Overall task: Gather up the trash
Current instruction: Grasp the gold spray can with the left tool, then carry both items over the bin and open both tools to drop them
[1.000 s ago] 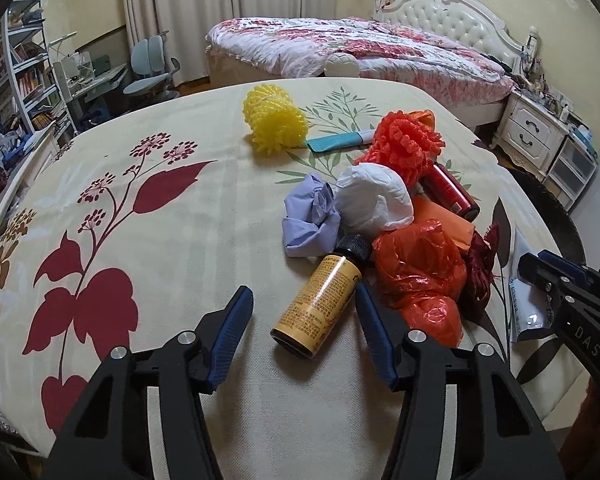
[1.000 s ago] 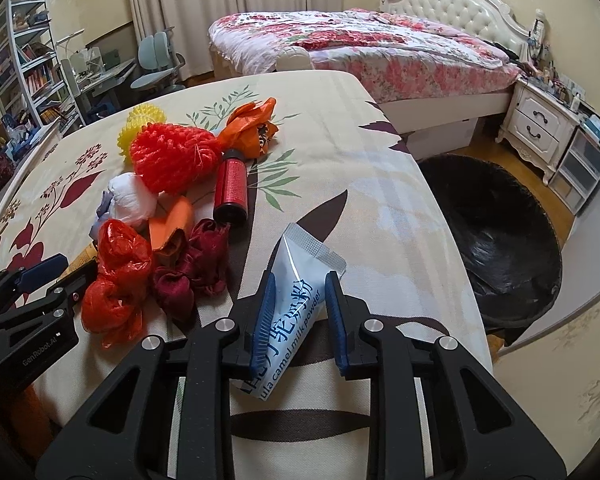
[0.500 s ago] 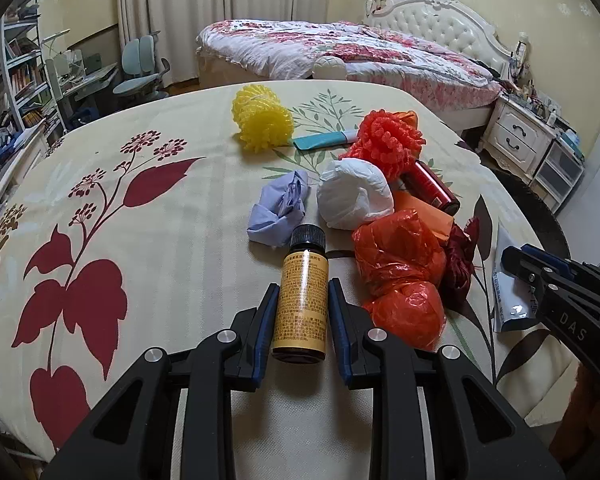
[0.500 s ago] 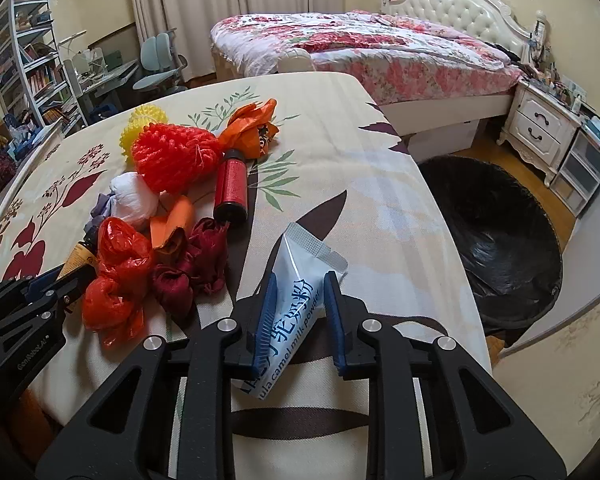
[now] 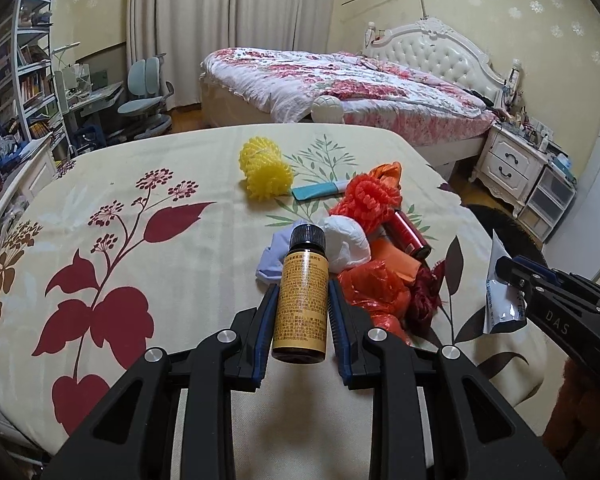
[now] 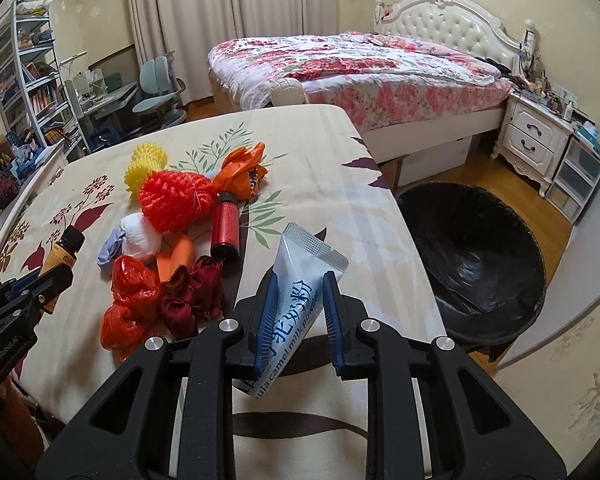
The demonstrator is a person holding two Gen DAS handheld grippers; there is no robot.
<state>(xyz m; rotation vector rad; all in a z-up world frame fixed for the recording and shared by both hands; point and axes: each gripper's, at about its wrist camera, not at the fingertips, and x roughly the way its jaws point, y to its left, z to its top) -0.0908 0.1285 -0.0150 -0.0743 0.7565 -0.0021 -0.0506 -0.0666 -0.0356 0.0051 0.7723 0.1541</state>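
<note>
While clamped narrow on amber bottle (image 5: 300, 300) (left gripper (image 5: 300, 320)) and milk-powder sachet (image 6: 296, 312) (right gripper (image 6: 298, 316)): could slip, smooth bottle or limp sachet, before reaching black bin (image 6: 472, 256) at right.

- One amber bottle (image 5: 301, 300) with a black cap.
- One milk powder sachet (image 6: 296, 300).
- Two foam fruit nets: one yellow net (image 5: 266, 174), one red-orange net (image 6: 176, 200).
- One red can (image 6: 225, 230).
- One white crumpled wad (image 5: 348, 244) and one lilac wad (image 5: 271, 262).
- One red plastic bag (image 6: 130, 304), one orange plastic bag (image 6: 242, 170).
- One dark red cloth clump (image 6: 196, 294).
- One teal strip (image 5: 318, 190).
- One black-lined bin (image 6: 472, 264).
- Two grippers: left gripper (image 5: 300, 316), right gripper (image 6: 298, 312).
</note>
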